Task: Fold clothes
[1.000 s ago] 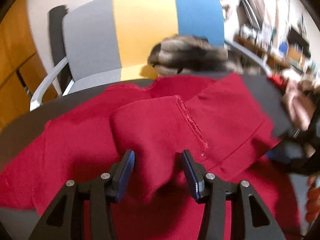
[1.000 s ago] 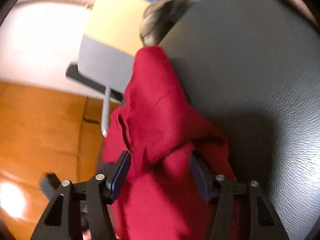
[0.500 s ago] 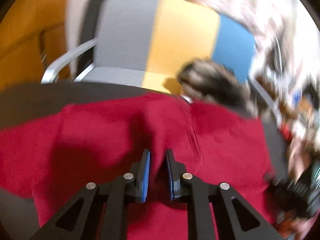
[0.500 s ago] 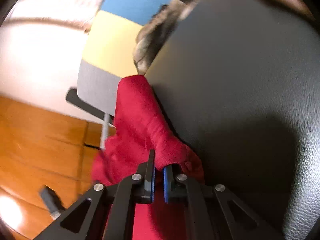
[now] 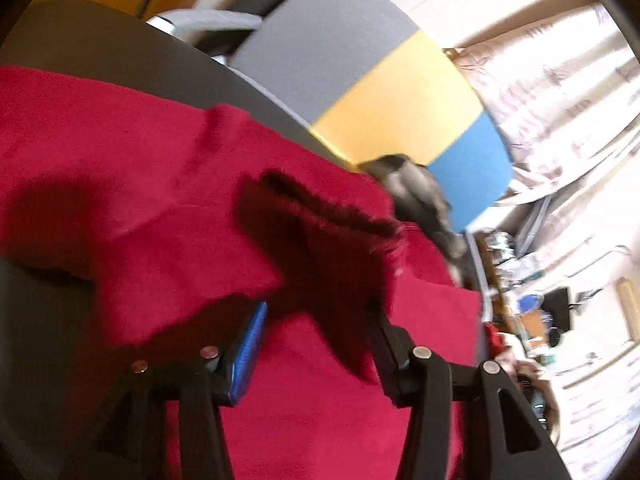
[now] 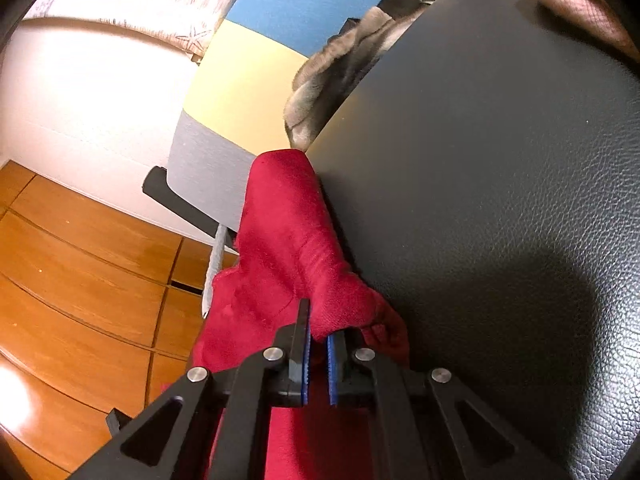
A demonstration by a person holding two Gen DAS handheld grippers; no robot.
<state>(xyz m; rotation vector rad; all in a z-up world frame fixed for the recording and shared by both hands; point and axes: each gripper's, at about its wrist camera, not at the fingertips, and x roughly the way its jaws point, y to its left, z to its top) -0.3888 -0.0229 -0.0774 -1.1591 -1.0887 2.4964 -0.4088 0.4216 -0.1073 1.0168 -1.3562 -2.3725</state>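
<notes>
A red garment (image 5: 132,184) lies spread on the dark table (image 5: 100,48). My left gripper (image 5: 316,320) is open just above it; a dark, shadowed flap of the red cloth (image 5: 320,248) hangs between and in front of its jaws, resting against the right one. In the right wrist view my right gripper (image 6: 318,344) is shut on a bunched fold of the same red garment (image 6: 280,248), which trails from the jaws along the table's left edge (image 6: 340,120).
A chair with a grey, yellow and blue back (image 5: 384,80) stands behind the table, with a grey furry item (image 5: 420,196) on it. Pinkish cloth (image 6: 568,4) lies at the table's far corner. Wooden floor (image 6: 80,280) lies left of the table. Cluttered shelves (image 5: 540,312) fill the far right.
My left gripper was shut on the cloth half a second ago and now stands open, and its view has rolled to the right. My right gripper closed on the fold and keeps its grip.
</notes>
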